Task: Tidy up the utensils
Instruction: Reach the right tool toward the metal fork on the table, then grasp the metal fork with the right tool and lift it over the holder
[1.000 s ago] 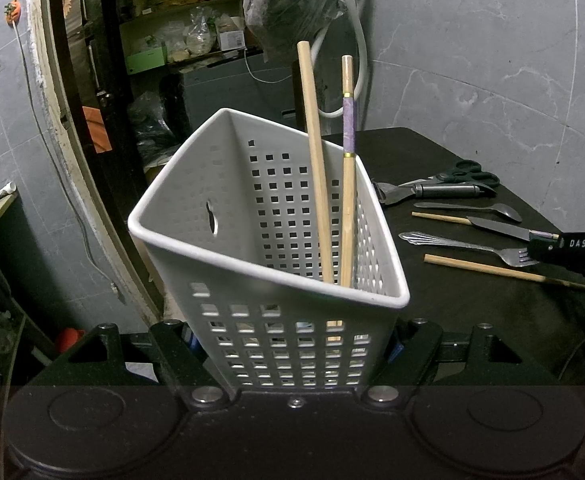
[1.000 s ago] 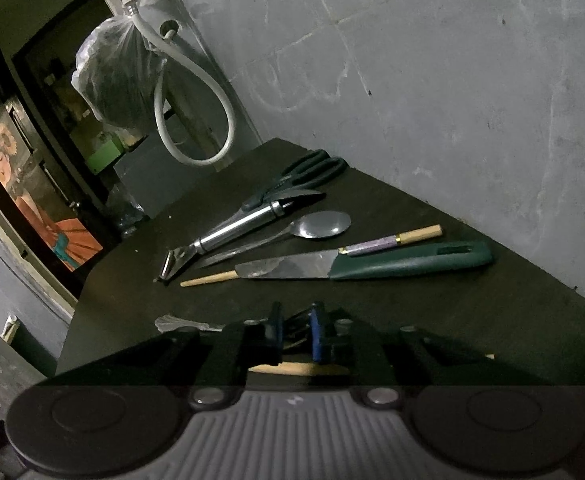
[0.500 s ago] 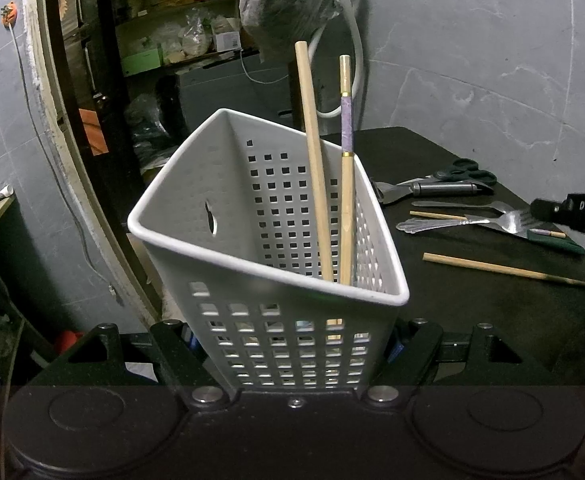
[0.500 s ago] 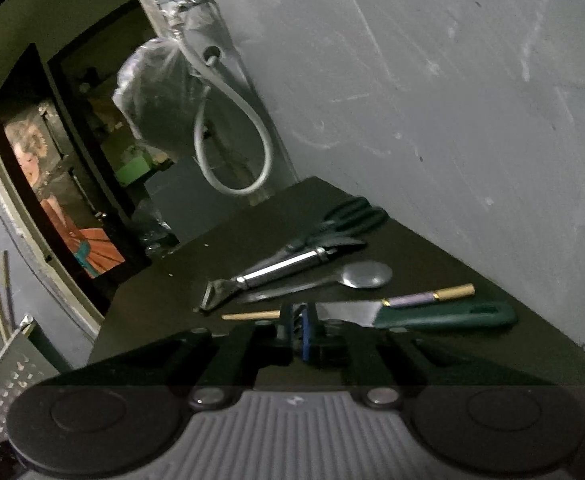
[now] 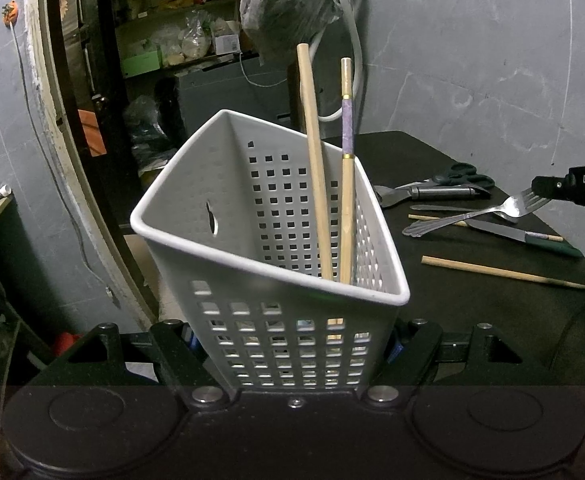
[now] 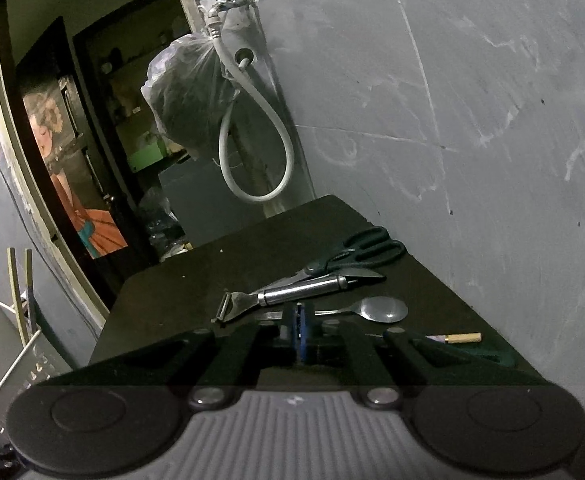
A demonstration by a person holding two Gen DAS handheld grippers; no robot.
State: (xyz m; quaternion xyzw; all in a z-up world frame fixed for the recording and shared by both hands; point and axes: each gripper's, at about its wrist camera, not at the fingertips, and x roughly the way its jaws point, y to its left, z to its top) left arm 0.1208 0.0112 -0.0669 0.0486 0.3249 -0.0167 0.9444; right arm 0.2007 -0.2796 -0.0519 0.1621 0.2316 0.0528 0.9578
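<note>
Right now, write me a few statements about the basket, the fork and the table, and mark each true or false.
1. The left gripper holds the white basket. True.
2. Two chopsticks stand in the basket. True.
3. The fork lies flat on the table. False: the right gripper grips it by the tines, handle end low.
4. The scissors are in the basket. False: they lie on the table by the wall.
5. The spoon lies on the table. True.
</note>
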